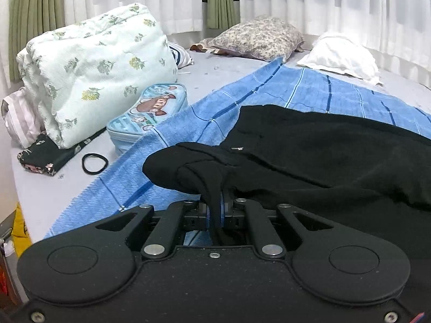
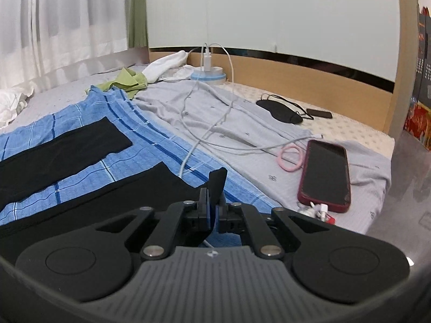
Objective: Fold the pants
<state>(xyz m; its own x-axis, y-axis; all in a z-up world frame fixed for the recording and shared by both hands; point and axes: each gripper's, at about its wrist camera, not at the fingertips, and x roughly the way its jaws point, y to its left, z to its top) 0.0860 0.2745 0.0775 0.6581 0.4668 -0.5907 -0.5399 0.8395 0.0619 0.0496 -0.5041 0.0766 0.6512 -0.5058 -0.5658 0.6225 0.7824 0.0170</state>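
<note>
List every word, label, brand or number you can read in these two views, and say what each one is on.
No text can be read in either view.
Cartoon pencil case: pictures only, any lettering too blurred to read.
Dark panel at the right edge: rows of small marks, too small to read.
Red phone: screen dark, nothing shown.
Left gripper, right gripper and black pants: no print visible.

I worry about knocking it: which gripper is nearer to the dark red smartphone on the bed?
Right. The right gripper, shut on the black pants, sits just left of the smartphone. The left gripper view shows no phone.
</note>
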